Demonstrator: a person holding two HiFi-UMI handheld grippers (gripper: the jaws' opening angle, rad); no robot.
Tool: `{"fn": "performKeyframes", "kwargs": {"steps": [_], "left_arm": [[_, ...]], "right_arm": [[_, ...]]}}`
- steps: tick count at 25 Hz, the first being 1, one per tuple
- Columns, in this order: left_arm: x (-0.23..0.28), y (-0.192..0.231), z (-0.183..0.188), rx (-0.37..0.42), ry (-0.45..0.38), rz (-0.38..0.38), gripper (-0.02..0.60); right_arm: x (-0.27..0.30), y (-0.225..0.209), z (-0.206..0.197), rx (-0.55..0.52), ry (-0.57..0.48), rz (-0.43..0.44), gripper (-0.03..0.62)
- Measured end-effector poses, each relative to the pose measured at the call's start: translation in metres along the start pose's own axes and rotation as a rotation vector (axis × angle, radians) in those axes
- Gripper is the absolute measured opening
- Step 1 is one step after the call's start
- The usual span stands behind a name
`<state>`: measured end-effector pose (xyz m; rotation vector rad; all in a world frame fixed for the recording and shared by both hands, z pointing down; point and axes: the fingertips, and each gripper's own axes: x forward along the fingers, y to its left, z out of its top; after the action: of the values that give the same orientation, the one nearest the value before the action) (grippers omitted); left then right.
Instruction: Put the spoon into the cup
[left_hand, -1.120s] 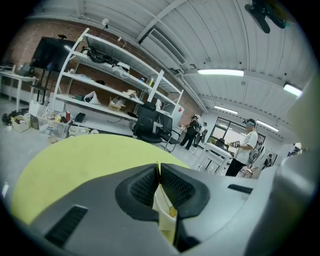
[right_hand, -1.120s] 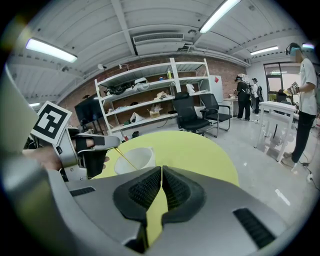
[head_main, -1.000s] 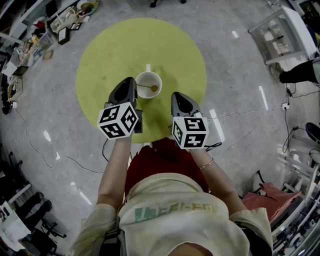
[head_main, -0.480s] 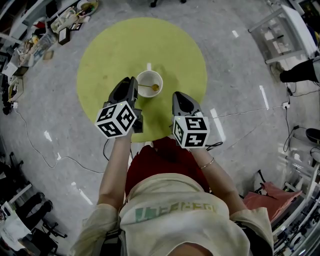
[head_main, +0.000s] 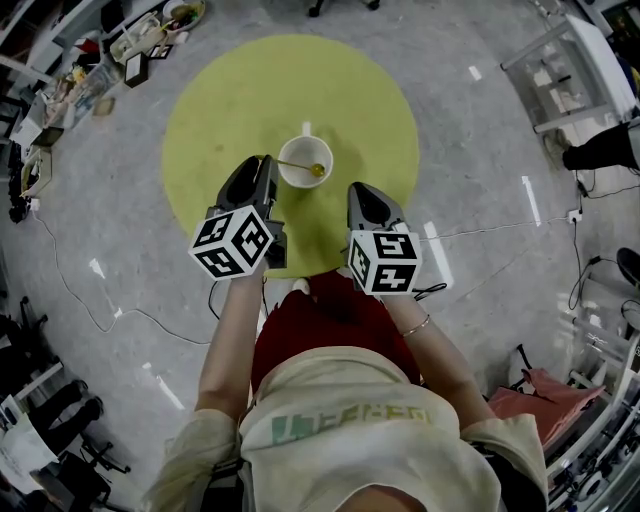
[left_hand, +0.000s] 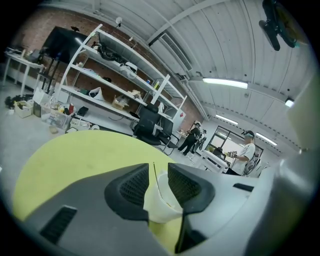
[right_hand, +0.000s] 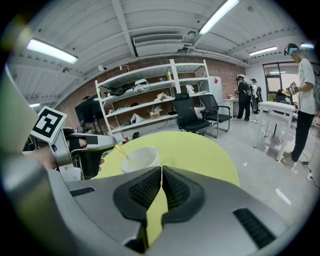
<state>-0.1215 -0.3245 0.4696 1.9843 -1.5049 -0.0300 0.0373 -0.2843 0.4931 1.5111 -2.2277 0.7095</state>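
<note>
The thin gold metal spoon (head_main: 300, 166) is lying in the round white cup (head_main: 303, 145), its handle leaning over the rim toward the left claw (left_hand: 158, 172). The cup is standing near the middle of the round yellow-green table (head_main: 230, 90). The left claw is hanging released, jaws parted, the handle showing in the gap. The right claw (right_hand: 161, 172) is hovering near the cup, clenched on nothing.
</note>
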Motion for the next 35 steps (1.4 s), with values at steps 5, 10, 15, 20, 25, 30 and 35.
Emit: {"fn": "performKeyframes", "kwargs": {"steps": [5,10,15,20,25,30,35], "left_arm": [[-0.02,0.008,-0.004,-0.001,-0.004,0.022,0.11],[-0.043,0.016,-0.008,0.005,-0.004,0.043,0.11],[-0.067,0.024,-0.01,0.013,-0.005,0.052,0.109],[-0.094,0.027,-0.014,0.033,-0.011,0.053,0.08],[-0.12,0.031,-0.016,0.07,-0.01,0.06,0.041],[-0.146,0.025,-0.015,0.103,-0.016,0.053,0.026],[-0.169,0.017,-0.016,0.155,-0.023,0.051,0.023]], "right_arm": [[-0.007,0.011,-0.005,-0.005,-0.006,0.008,0.037],[-0.017,0.024,-0.011,-0.01,-0.011,0.011,0.037],[-0.029,0.039,-0.017,-0.014,-0.02,0.01,0.037],[-0.044,0.056,-0.026,-0.014,-0.032,0.009,0.037],[-0.058,0.074,-0.033,-0.02,-0.047,0.009,0.037],[-0.078,0.085,-0.04,-0.021,-0.064,0.002,0.037],[-0.094,0.098,-0.047,-0.025,-0.081,0.003,0.037]]}}
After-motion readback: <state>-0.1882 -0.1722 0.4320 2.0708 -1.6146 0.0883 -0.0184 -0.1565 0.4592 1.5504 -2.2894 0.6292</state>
